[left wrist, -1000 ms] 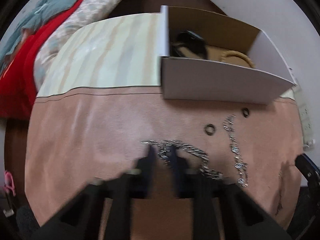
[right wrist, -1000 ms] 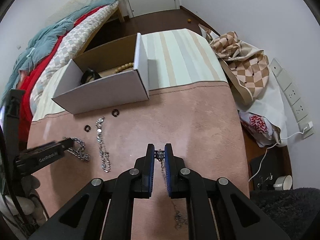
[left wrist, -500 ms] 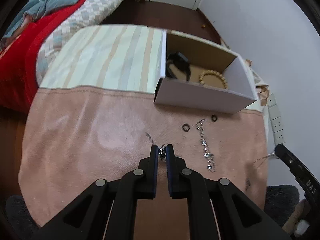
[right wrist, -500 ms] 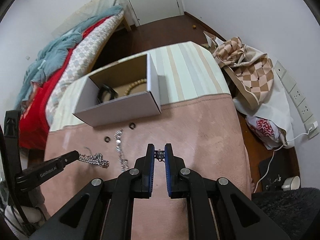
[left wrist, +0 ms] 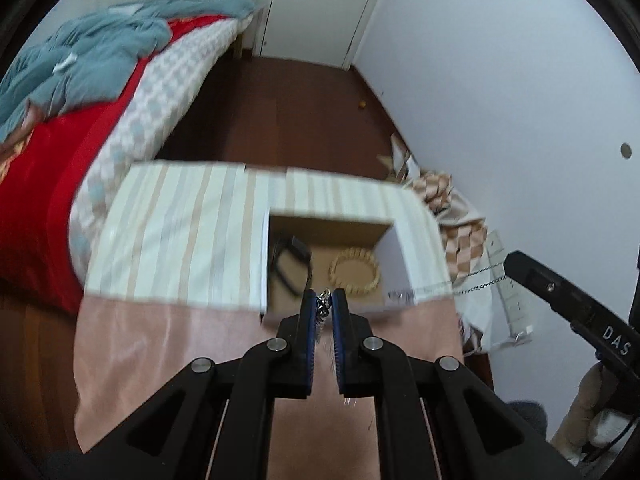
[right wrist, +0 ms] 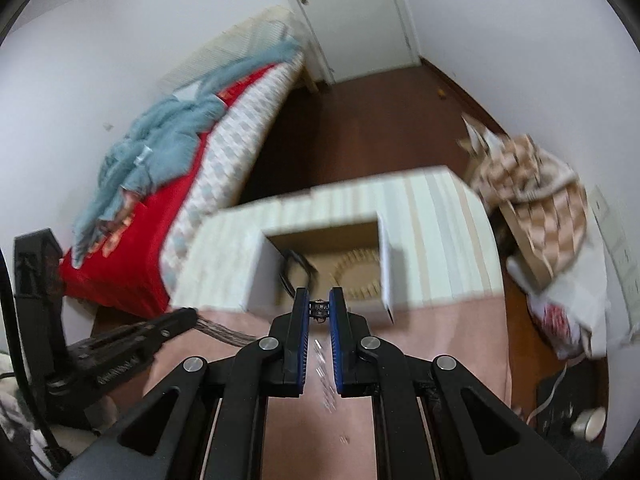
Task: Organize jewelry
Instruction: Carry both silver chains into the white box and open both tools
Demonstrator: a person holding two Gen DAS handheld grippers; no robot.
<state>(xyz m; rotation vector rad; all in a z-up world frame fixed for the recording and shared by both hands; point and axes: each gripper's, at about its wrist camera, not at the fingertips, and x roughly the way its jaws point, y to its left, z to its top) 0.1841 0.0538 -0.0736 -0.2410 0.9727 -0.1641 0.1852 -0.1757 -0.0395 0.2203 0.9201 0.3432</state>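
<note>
Since the earlier frames, both grippers have lifted off the pink velvety table cover and now hang in front of the open white cardboard box with a brown interior, each carrying jewelry. Left black two-finger gripper: blue-padded jaws pressed together on a chunky silver link chain, which in the right wrist view trails from its tips as a blurred metallic band above the cover, short of the box's near wall. Right black two-finger gripper: jaws clamped on the clasp of a thin dark fine-link necklace, whose strand stretches from its tip toward the box's right wall in the left wrist view. Inside the box lie a round tan beaded bracelet on the right half of the floor and a black strap-like band on the left half. Behind the box, a cream-and-beige striped cloth covers the far table surface.
</note>
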